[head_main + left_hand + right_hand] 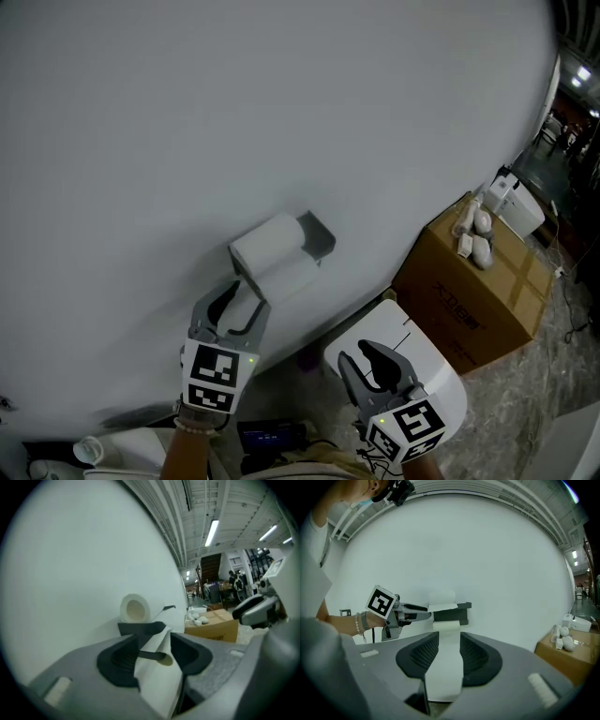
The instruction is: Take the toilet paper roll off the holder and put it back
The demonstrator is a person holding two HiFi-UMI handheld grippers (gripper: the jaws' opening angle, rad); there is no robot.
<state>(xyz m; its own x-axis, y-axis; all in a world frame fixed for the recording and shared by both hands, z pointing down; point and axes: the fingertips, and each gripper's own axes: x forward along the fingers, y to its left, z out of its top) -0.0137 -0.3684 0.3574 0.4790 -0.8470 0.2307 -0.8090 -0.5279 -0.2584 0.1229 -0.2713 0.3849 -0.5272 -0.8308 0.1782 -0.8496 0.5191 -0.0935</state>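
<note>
On the far wall, the toilet paper roll (265,246) rests on its holder (321,239). The left gripper (244,300) has its jaws wide apart, straddling the hanging tail, likely approaching to grasp. The right gripper (375,366) waits nearer, jaws apart.

toilet paper rolls: two, an upper roll (269,241) and a lower roll (289,278)
holder (320,238): one
grippers: two, left gripper (239,298), right gripper (362,357)
cardboard box (469,300): one
</note>
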